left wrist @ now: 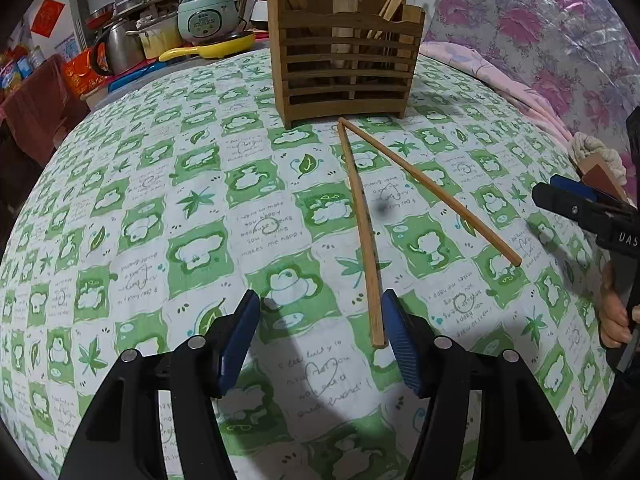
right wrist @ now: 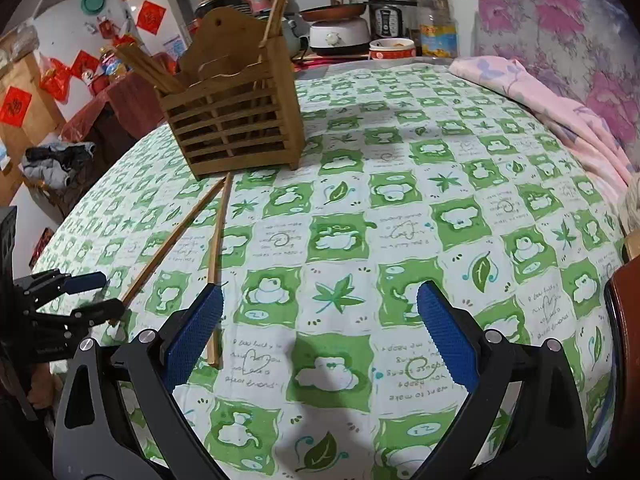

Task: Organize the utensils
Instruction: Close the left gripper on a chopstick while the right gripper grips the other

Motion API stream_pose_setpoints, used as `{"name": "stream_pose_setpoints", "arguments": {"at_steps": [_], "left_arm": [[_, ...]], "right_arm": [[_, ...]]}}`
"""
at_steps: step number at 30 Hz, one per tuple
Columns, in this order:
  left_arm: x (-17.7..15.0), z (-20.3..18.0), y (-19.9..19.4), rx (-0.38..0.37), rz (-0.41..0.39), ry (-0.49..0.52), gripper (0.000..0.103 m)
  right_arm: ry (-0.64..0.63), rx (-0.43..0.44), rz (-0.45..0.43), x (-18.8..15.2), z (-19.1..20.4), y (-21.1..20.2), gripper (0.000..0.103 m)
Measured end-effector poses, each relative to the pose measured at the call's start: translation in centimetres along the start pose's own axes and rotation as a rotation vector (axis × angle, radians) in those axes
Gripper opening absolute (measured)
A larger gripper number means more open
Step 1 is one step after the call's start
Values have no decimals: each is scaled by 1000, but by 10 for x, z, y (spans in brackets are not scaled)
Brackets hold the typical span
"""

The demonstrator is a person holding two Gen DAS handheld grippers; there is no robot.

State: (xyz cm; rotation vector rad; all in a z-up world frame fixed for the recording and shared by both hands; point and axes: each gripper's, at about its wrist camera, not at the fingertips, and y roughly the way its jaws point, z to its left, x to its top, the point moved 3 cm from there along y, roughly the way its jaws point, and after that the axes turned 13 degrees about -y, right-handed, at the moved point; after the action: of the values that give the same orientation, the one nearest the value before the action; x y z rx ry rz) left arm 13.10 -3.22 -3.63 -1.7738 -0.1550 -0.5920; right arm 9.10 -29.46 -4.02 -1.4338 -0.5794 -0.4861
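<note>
wooden chopsticks (left wrist: 366, 236) form a v beside holder (left wrist: 346, 60).

Chopsticks (left wrist: 366, 236) before holder (left wrist: 346, 68) (on table)

Two loose chopsticks on the tablecloth (left wrist: 200, 208): one (left wrist: 362, 232) running toward the camera, one (left wrist: 432, 192) angled off to the side, far ends nearly touching. One wooden holder (left wrist: 344, 76), slatted. Chopsticks standing inside it, in two bunches; exact number cannot be told. One wooden block-like handle (left wrist: 346, 6) also upright in the holder. One tablecloth. Two grippers in view.
</note>
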Motion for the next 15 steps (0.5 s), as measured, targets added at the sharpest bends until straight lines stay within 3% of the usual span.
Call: {"name": "stream_pose_setpoints", "arguments": {"at_steps": [3, 9, 10, 15], "left_arm": [[-5, -11, 1, 24, -5, 57, 51], [-8, -20, 0, -3, -5, 92, 17], [-7, -18, 1, -6, -4, 83, 7], [1, 1, -3, -9, -11, -7, 6]], "right_arm": [[-33, 0, -2, 0, 7, -1, 94], [-182, 29, -22, 0, 37, -4, 93], [-205, 41, -22, 0, 42, -4, 91], [-323, 107, 5, -3, 69, 0, 77]]}}
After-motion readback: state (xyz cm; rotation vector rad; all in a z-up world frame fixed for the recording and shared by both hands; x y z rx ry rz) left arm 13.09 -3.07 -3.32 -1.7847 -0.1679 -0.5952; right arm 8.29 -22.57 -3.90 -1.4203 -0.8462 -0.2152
